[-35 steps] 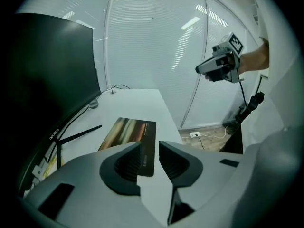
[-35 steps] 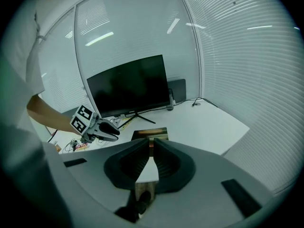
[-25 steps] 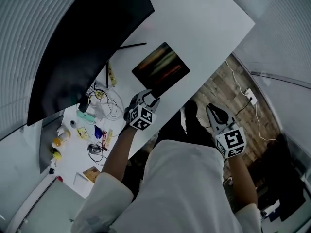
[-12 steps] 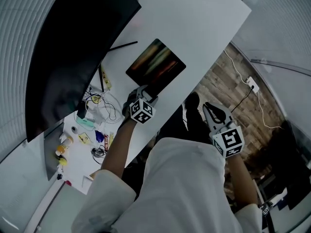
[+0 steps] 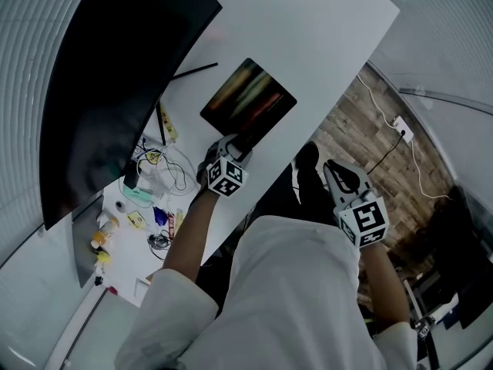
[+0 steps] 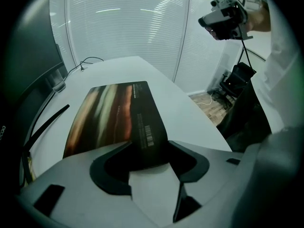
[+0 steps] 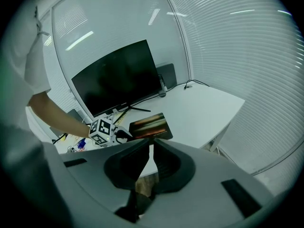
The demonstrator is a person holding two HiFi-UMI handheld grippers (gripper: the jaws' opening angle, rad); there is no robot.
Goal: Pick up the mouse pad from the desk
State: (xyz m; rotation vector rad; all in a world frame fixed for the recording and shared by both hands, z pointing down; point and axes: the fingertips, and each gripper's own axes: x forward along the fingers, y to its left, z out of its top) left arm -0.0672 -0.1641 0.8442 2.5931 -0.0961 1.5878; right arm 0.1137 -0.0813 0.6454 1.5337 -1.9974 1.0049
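Left gripper view is showing the mouse pad [image 6: 107,110] lying across the middle of the frame on the white bench [image 6: 190,115]. Its near corner is curling up and over, so the black underside with a barcode label is facing the camera. That folded corner is sitting between the jaws of the left claw [image 6: 149,156], which are pinching in on it from both sides. The rest of the pad is resting flat.

In the head view the pad is lying at upper centre, close to the bench's front edge. The right claw [image 7: 150,148] is hanging at lower right of that view, off the bench and over the wooden floor [image 5: 370,129]. Its jaws are drawn together to a thin slit, gripping nothing. A dark monitor [image 5: 115,68] is filling the upper left, and loose cables [image 5: 173,172] are cluttering the bench at left, apart from the pad.

By these signs the grasp is made and the lift is only beginning. The next move is calling for a smooth raise of the corner, so the limp pad is peeling off the bench without slipping from the pinch.
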